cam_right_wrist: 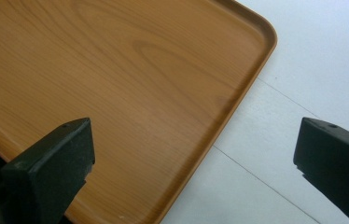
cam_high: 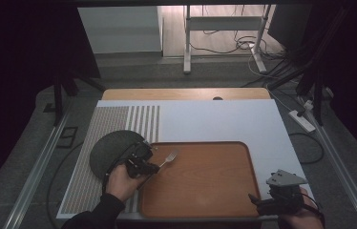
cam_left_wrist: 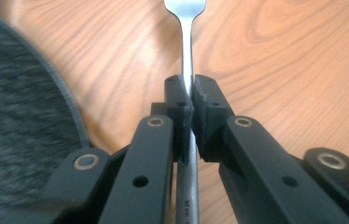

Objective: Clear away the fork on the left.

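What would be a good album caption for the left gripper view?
Left gripper clamped on a fork handle above a wooden tray, grey mat alongside.

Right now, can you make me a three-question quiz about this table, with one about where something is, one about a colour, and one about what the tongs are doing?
1. Where does the shiny metal fork point?
A. over the brown wooden tray
B. over the floor
C. over the white mat

2. What colour is the round flat placemat?
A. red
B. dark grey
C. yellow

3. What are the left tongs doing?
A. standing wide open
B. holding a cup
C. pinching the fork's handle

Answers:
1 A, the high view shows the prongs above the tray's left part.
2 B, it looks dark grey beside the tray.
3 C, the left gripper view shows both pads pressed on the handle.
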### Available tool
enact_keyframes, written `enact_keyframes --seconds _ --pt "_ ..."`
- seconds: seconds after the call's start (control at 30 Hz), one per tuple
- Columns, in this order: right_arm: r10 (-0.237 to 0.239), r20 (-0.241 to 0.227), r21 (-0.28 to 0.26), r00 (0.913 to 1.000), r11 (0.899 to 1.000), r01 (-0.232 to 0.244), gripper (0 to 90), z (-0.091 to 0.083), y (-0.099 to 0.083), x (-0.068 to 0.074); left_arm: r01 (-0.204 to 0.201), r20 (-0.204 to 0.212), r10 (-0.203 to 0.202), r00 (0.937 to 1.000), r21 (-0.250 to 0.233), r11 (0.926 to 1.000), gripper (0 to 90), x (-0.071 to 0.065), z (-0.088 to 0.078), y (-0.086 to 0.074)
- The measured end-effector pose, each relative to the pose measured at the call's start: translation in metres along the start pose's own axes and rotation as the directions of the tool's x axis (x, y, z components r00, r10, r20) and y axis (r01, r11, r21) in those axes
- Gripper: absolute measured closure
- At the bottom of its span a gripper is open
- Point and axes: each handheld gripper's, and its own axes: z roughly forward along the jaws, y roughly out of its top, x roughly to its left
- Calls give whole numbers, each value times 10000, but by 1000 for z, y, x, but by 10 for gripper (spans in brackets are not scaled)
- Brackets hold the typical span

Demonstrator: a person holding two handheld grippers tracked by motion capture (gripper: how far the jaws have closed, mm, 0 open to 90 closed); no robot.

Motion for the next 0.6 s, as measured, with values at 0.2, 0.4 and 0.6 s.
enact_keyframes --seconds 0.2,0.4,0.6 --pt "-50 -4 17 10000 10000 50 0 0 0 0 270 -218 -269 9994 39 9996 845 -10 11 2" --pt "-111 -15 61 9999 9999 111 0 1 0 1 433 -335 -419 9986 430 9981 832 -14 22 -2" --pt "-129 -33 87 9999 9999 130 0 1 0 1 4 -659 -32 9978 -418 9991 676 -16 12 3"
